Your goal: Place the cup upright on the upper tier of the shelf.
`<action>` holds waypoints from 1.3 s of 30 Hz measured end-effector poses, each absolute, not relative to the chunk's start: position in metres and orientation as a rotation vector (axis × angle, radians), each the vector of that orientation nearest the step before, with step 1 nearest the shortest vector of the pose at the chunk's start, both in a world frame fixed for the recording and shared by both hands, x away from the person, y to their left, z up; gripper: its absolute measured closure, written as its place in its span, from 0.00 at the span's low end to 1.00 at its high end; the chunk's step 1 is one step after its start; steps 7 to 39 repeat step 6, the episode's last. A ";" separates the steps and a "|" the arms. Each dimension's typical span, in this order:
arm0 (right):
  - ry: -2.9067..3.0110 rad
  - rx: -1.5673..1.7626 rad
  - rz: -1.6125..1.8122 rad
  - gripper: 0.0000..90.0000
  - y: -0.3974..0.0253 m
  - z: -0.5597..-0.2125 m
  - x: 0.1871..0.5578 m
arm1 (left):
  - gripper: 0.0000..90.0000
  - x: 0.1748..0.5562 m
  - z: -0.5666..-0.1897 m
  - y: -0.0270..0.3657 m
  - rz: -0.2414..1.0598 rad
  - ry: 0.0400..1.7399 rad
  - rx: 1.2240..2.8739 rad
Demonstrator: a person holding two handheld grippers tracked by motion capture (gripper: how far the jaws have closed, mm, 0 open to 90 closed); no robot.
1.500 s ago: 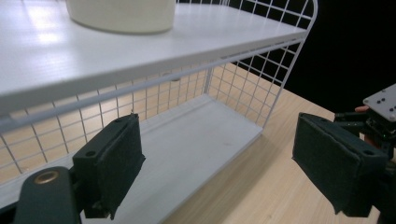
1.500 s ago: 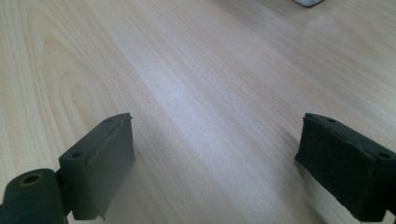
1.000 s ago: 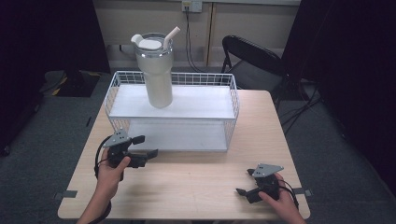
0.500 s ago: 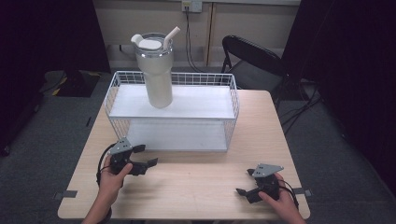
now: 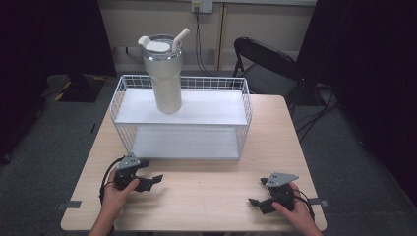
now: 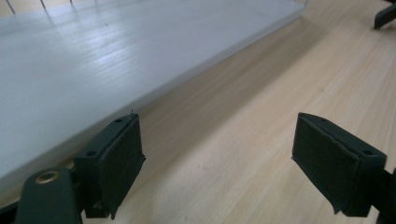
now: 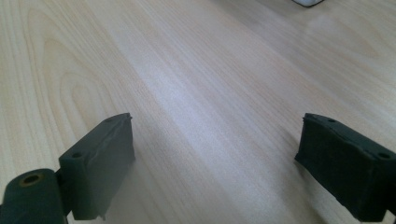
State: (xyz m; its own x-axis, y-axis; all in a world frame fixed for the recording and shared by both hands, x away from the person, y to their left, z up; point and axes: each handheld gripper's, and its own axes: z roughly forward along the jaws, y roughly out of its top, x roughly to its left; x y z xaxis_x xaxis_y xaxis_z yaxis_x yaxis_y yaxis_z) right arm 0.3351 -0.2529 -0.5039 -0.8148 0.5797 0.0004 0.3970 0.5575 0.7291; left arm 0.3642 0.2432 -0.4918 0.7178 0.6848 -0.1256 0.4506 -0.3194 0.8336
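Two grippers rest low on the table [image 5: 206, 196], both with jaws spread wide and nothing between them. The left gripper [image 5: 147, 183] sits at lower left of the high view, just in front of the wire rack [image 5: 243, 105]; the right gripper [image 5: 259, 204] sits at lower right, well apart from the rack. In the left gripper view the pads [image 6: 116, 158] frame bare wood beside the white lower shelf [image 6: 93, 60]. In the right gripper view the pads [image 7: 102, 158] frame bare wood alone.

The tumbler [image 5: 164, 73] stands upright on the rack's upper shelf, upper centre-left of the high view. Its long axis is vertical. The lid end points up, and the straw [image 5: 180, 37] leans toward the upper right of the frame. A spout-like part sits at the lid's left edge.

Judged step: approach to the tumbler, most likely by the left gripper, which is nearer.

Procedure:
1. Raise the gripper above the rack's rim before moving forward, to avoid catching the wire.
2. Keep the jaws fully spread; the body looks wide.
3. Align the pads horizontally, across the vertical axis.
4. Grip the narrower lower body, not the lid or straw.
5. Close evenly; a tall vessel may tip under a one-sided push.
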 end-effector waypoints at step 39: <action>2.554 0.815 1.106 0.11 -0.253 -0.504 0.335 | 0.18 0.358 -0.487 0.244 0.300 0.889 1.963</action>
